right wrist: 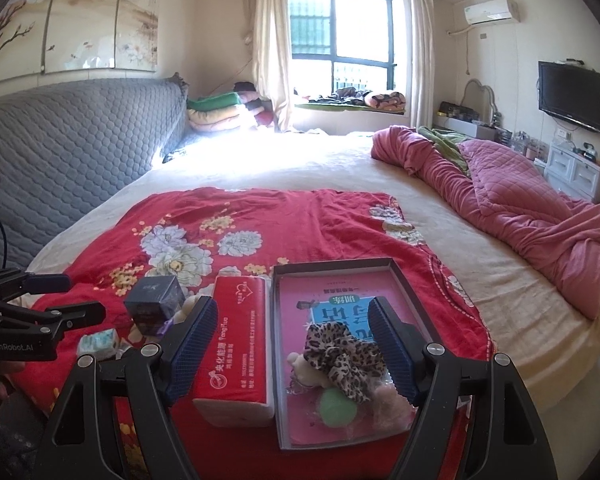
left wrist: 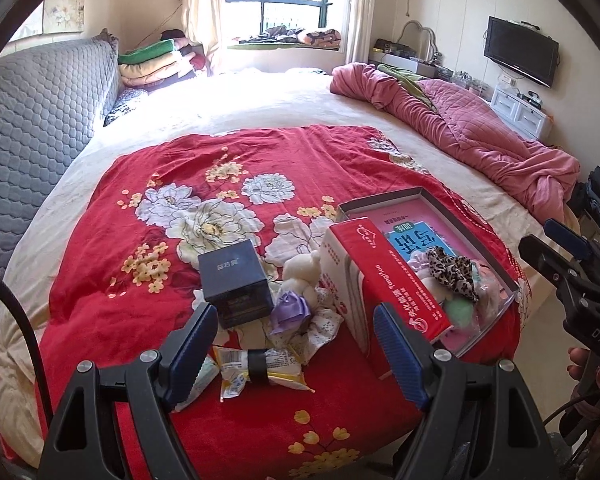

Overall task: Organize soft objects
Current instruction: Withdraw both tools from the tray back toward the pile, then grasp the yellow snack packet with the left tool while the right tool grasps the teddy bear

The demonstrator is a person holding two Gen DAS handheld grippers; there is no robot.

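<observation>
Left gripper [left wrist: 296,348]: jaws spread wide and empty, poised over the clutter at the near edge of the red floral spread [left wrist: 228,152].
Navy box [left wrist: 236,282]: upright on the spread, a hard item apparently left out of the sorting.
Plush bear [left wrist: 302,274]: lying loose beside the navy box with a lilac ribbon [left wrist: 290,310] against it; likely the next soft piece to gather.
Tissue pack [right wrist: 238,344]: flat against the tray's left wall.
Tray [right wrist: 332,266]: the apparent collection point, holding a leopard scrunchie [right wrist: 342,360], a green puff [right wrist: 336,404] and a small plush.
Right gripper [right wrist: 292,348]: released, nothing between its pads, held above the tray.
</observation>
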